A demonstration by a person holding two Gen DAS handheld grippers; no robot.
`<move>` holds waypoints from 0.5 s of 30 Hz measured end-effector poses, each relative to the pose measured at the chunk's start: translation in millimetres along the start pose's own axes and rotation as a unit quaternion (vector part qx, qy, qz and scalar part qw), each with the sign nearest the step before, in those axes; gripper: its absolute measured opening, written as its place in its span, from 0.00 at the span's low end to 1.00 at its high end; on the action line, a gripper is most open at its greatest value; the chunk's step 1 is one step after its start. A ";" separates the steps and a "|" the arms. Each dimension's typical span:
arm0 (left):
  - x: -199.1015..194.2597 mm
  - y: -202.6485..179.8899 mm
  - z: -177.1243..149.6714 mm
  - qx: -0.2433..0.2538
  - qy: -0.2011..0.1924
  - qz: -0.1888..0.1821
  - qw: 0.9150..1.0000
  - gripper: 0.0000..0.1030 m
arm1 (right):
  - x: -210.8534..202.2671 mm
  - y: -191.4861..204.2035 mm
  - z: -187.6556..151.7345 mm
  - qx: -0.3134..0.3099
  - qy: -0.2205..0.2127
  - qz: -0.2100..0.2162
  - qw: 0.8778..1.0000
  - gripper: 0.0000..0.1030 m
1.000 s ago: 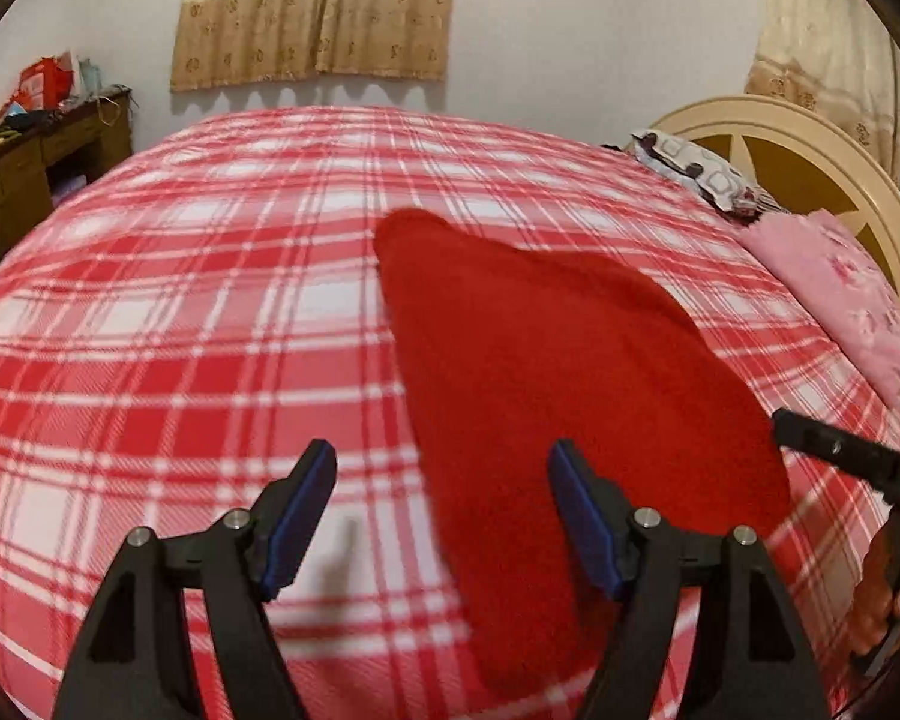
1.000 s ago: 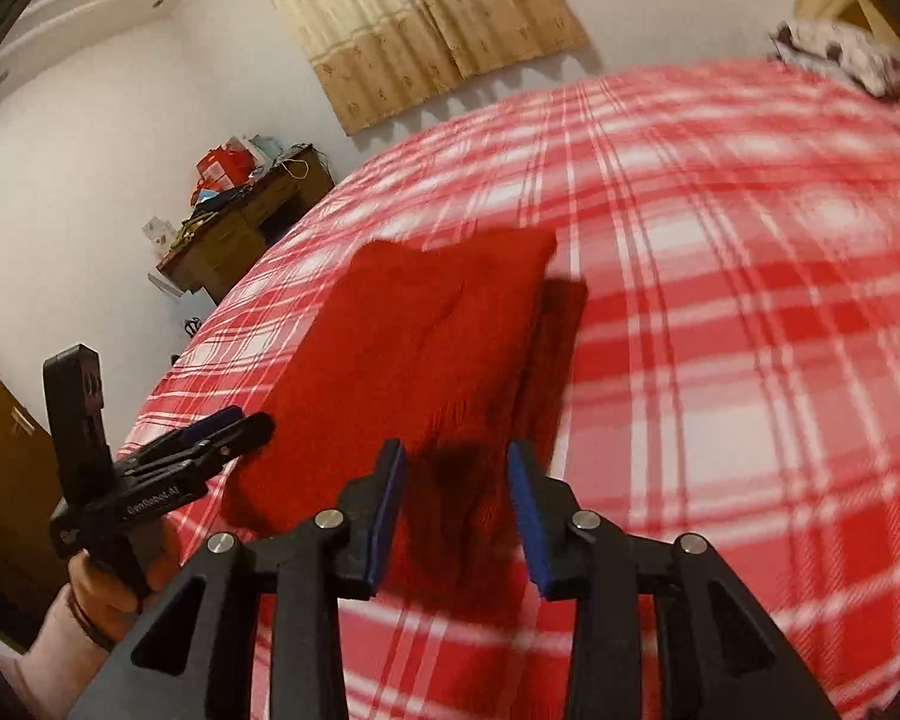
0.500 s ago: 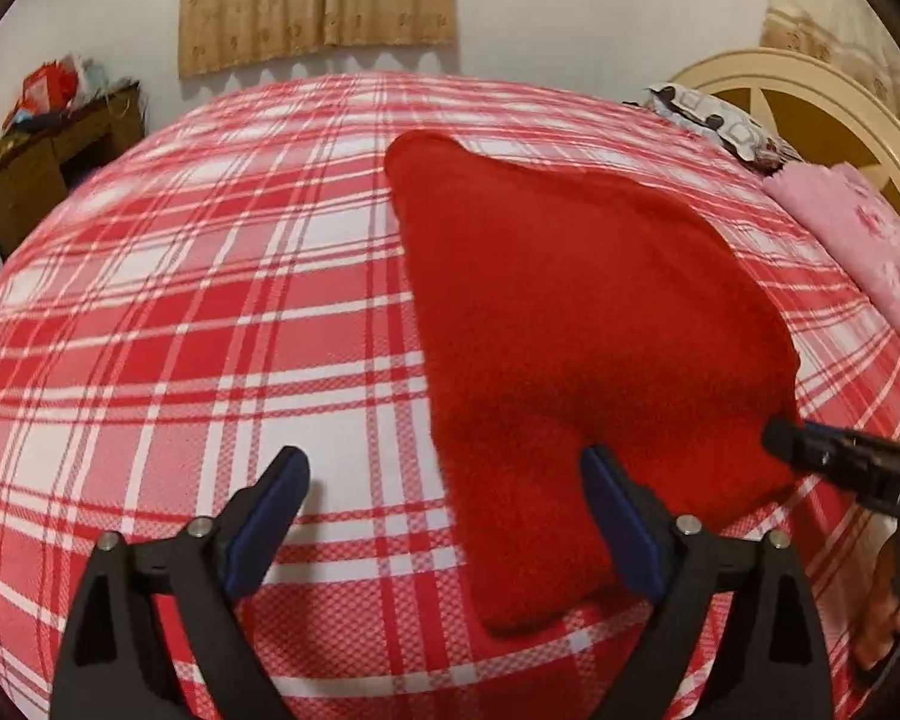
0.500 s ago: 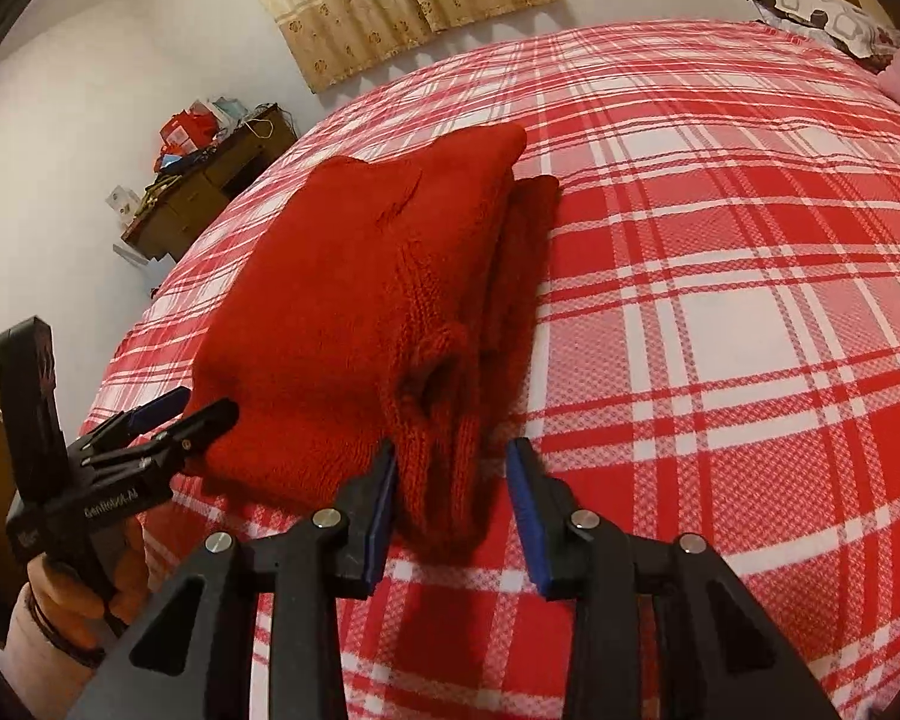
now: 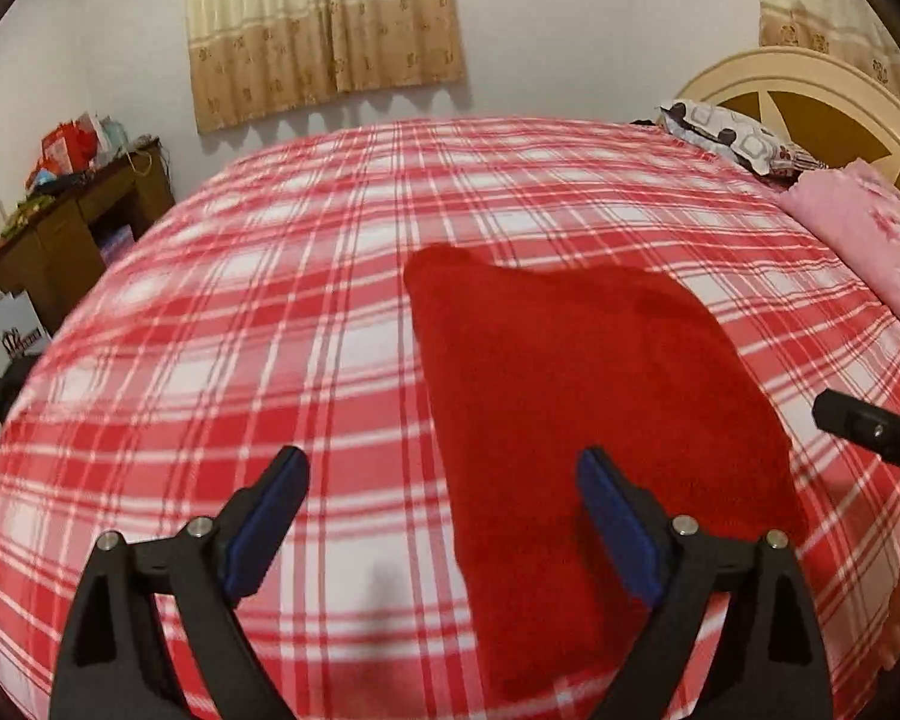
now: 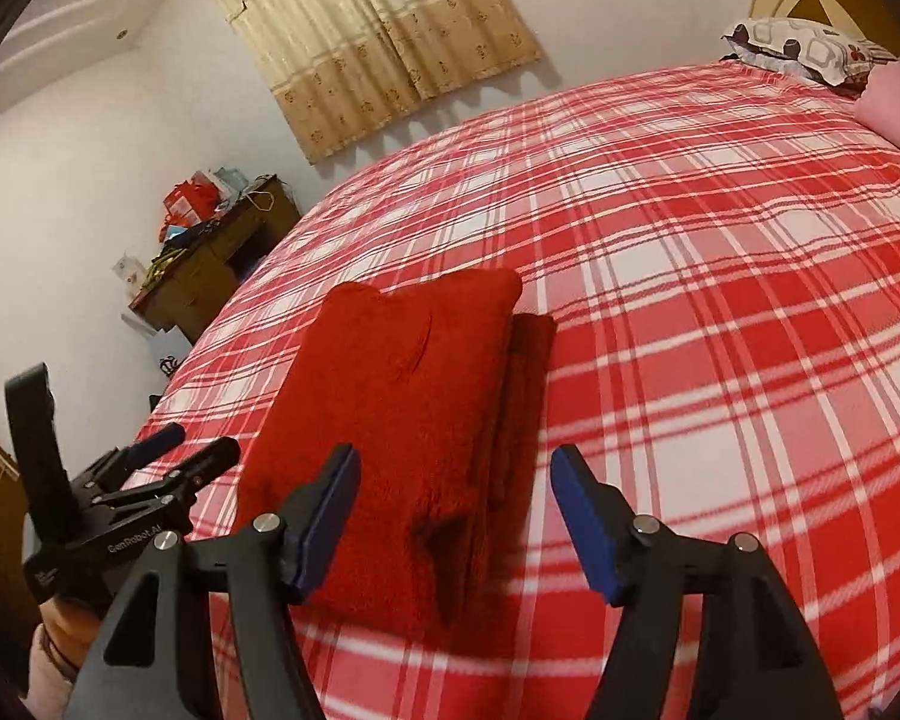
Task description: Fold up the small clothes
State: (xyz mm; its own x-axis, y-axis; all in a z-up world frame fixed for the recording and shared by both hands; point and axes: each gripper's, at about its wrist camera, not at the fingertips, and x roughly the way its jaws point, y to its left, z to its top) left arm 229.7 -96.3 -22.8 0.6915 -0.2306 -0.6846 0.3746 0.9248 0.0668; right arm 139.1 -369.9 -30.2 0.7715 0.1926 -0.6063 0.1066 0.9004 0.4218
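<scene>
sweater: red sweater [image 6: 402, 420] folded, long axis running away toward bed's [image 6: 720, 300] far edge
left gripper [image 5: 444, 516]: wide open, empty, near end ahead
right gripper [image 6: 456, 516]: just opened, empty, nearer

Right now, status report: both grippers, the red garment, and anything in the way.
Left gripper open; right gripper just opened, nothing held. Red garment folded, lying free on plaid bed. Nothing in the way.

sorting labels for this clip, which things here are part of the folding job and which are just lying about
Job:
- red knitted sweater, folded on the plaid bedspread
- left gripper, open
- right gripper, just opened

Lying about:
- patterned pillow
- pink pillow
- cluttered wooden desk
- curtains
</scene>
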 end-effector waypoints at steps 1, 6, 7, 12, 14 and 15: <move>3.6 -0.9 3.0 0.002 0.002 0.001 1.000 0.91 | 3.4 -0.8 2.1 -0.001 0.000 -0.005 1.000 0.65; 32.6 1.1 11.9 -0.027 0.038 -0.039 0.998 0.87 | 16.9 -9.6 7.4 0.018 -0.002 -0.017 1.000 0.65; 41.5 3.0 13.5 -0.037 0.049 -0.049 0.997 0.85 | 18.9 -12.6 8.5 0.023 -0.003 -0.018 1.000 0.65; 60.5 4.4 11.4 -0.079 0.078 -0.081 0.991 0.83 | 29.1 -25.6 11.2 0.043 0.004 -0.019 0.999 0.65; 63.7 5.0 7.0 -0.091 0.081 -0.092 0.988 0.83 | 32.6 -28.7 10.5 0.048 0.007 -0.015 0.999 0.65; 64.6 5.5 5.5 -0.095 0.083 -0.098 0.987 0.83 | 34.0 -30.2 10.1 0.052 0.009 -0.008 0.999 0.65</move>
State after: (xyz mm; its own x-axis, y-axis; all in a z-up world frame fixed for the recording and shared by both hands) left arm 279.8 -107.8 -62.7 0.5009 -0.3733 -0.7809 0.3581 0.9107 -0.2057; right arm 168.4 -394.5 -56.8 0.7579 0.1855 -0.6254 0.1850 0.8582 0.4788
